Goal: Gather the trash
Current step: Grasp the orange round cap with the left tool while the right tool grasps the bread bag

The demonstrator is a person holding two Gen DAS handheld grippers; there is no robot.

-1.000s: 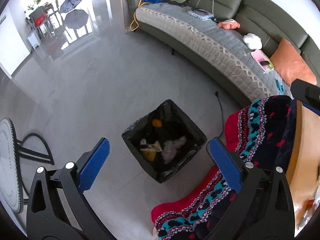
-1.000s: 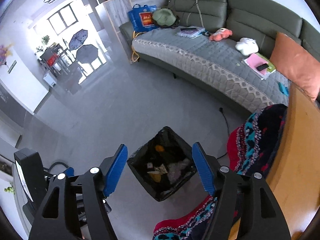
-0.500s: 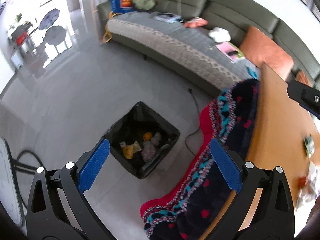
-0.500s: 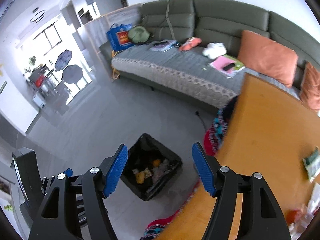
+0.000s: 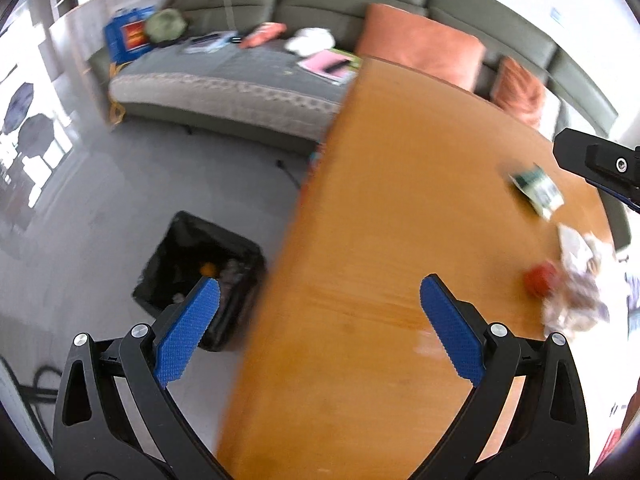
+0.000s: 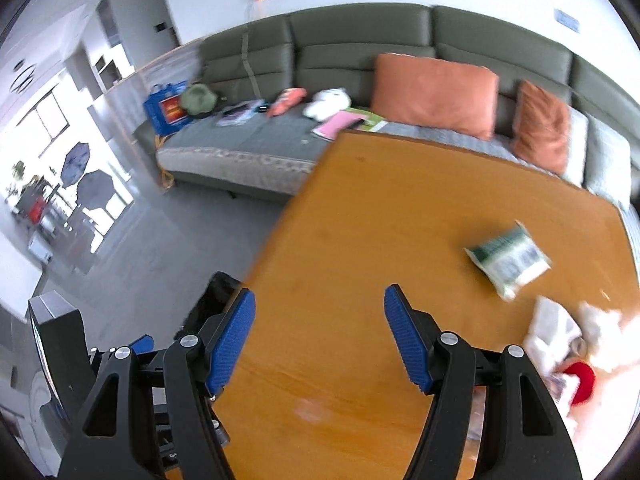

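A black-lined trash bin (image 5: 200, 276) with scraps inside stands on the floor left of the wooden table (image 5: 380, 240); its edge also shows in the right wrist view (image 6: 208, 304). Trash lies at the table's right: a green-and-white snack packet (image 5: 538, 190) (image 6: 508, 258), a red round object (image 5: 540, 278) (image 6: 580, 376) and crumpled white wrappers (image 5: 576, 280) (image 6: 560, 332). My left gripper (image 5: 320, 320) is open and empty over the table's left edge. My right gripper (image 6: 320, 332) is open and empty above the table.
A grey-green sofa (image 6: 360, 40) with orange cushions (image 6: 436, 92), toys and books runs behind the table. Grey tiled floor (image 5: 120, 168) lies to the left. A blue bag (image 6: 166, 106) sits at the sofa's far end. The right gripper's body (image 5: 600, 164) shows at the right edge.
Both grippers have swung right and up from over the bin toward the table. The table top and its trash have come into view; the patterned blanket has left view.
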